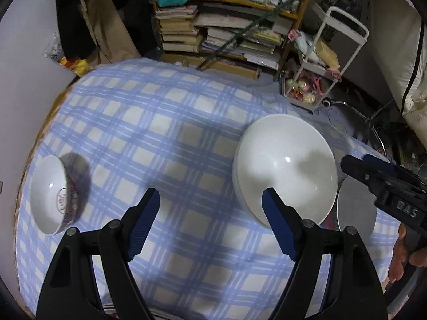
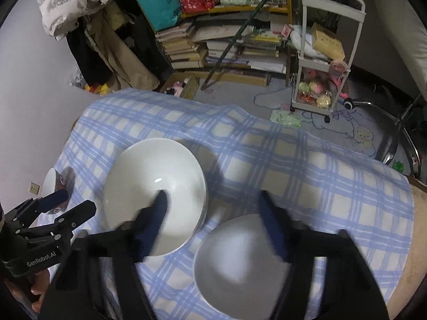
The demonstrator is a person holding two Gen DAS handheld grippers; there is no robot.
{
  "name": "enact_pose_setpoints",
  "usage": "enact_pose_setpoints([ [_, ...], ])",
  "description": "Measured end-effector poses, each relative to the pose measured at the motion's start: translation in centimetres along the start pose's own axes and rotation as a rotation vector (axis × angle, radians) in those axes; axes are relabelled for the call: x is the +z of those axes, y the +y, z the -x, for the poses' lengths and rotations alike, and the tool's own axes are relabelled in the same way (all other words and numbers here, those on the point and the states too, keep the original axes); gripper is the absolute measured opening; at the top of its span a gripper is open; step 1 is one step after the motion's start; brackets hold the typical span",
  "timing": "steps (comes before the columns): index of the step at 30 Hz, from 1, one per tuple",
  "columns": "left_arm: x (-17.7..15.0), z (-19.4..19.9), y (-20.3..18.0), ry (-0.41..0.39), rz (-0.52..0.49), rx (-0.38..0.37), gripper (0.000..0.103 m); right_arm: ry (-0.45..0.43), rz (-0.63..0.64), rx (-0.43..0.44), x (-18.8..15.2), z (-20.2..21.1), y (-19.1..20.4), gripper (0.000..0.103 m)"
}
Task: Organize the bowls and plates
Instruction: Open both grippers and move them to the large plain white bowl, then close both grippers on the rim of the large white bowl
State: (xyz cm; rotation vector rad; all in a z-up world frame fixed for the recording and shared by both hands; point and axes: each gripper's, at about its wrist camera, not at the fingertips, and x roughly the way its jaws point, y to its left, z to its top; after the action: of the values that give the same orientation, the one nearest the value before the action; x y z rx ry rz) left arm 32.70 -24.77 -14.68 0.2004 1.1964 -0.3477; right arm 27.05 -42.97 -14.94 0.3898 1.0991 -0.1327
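Note:
A large white bowl [image 1: 285,165] [image 2: 154,176] stands on the blue checked tablecloth [image 1: 165,122]. A pale flat plate [image 1: 355,208] [image 2: 240,261] lies just right of it, near the table's front. A small bowl with a red pattern outside [image 1: 50,194] [image 2: 50,180] sits at the far left. My left gripper [image 1: 210,194] [image 2: 74,202] hangs open over bare cloth between the small and large bowls, holding nothing. My right gripper [image 2: 213,194] [image 1: 352,164] is open and blurred. One of its fingers is over the large bowl and the other over the plate's far rim. Nothing is gripped.
Beyond the table's far edge stand a shelf of stacked books [image 2: 213,45] and a white wheeled cart [image 2: 320,80] holding toys. Coats hang by the wall [image 1: 26,66] on the left. A chair's metal frame [image 2: 395,133] is at the right.

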Motion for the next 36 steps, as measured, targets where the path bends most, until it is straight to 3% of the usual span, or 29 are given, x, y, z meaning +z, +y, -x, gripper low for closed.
enact_pose_setpoints([
  [4,0.1,-1.2,-0.8,0.024,-0.021,-0.005,0.077,0.032,-0.019,0.027,-0.2,-1.3,-0.2,0.053],
  [6,0.0,-1.6,-1.2,0.022,-0.032,-0.011,0.065,0.046,-0.034,0.045,-0.3,-1.8,-0.3,0.049],
  [7,0.0,-1.9,-1.3,0.027,-0.033,-0.021,0.045,0.057,-0.038,0.05,-0.4,-2.1,-0.2,0.046],
  [8,-0.1,-2.4,-1.4,0.049,-0.033,-0.04,0.035,0.067,-0.036,0.055,-0.4,-2.4,0.0,0.044],
  [11,-0.2,-3.0,-1.5,0.077,-0.02,-0.093,0.019,0.082,0.004,0.045,-0.6,-2.9,0.9,0.026],
  [12,-0.2,-3.0,-1.4,0.074,-0.01,-0.105,0.016,0.092,0.047,0.014,-0.8,-3.2,1.5,0.014],
  [15,-0.3,-3.0,-1.0,0.076,0.015,-0.112,0.014,0.088,0.149,-0.078,-1.3,-3.2,2.8,0.012],
  [20,-1.1,-2.0,-0.8,0.078,0.001,-0.108,0.012,0.064,0.128,-0.053,-1.7,-1.8,3.0,0.011],
  [24,-1.8,-0.8,-0.8,0.085,0.015,-0.092,0.012,0.036,0.154,-0.092,-2.6,-0.7,4.5,0.011],
  [25,-2.1,-0.4,-0.7,0.08,0.007,-0.106,0.007,0.029,0.157,-0.084,-2.8,-0.5,4.8,0.012],
  [27,-2.5,1.2,-1.0,0.082,0.006,-0.257,0.003,0.013,0.148,-0.002,-3.3,0.4,5.5,0.013],
  [28,-2.6,2.1,-1.5,0.062,-0.003,-0.259,0.003,-0.012,0.158,0.016,-3.5,1.3,6.4,0.013],
  [30,-2.5,3.8,-2.0,0.004,-0.022,-0.186,0.002,-0.005,0.143,-0.017,-4.0,1.9,7.3,0.009],
  [32,-2.3,3.4,-1.3,0.058,0.01,-0.156,0.003,0.022,0.133,-0.086,-4.4,1.4,7.4,0.008],
  [33,-2.5,3.6,-0.5,0.045,0.038,-0.145,0.003,0.016,0.132,-0.094,-4.6,1.2,7.2,0.007],
  [36,-3.7,3.2,1.0,0.05,0.06,-0.09,0.003,0.007,-0.01,-0.011,-5.2,1.4,4.6,0.008],
])
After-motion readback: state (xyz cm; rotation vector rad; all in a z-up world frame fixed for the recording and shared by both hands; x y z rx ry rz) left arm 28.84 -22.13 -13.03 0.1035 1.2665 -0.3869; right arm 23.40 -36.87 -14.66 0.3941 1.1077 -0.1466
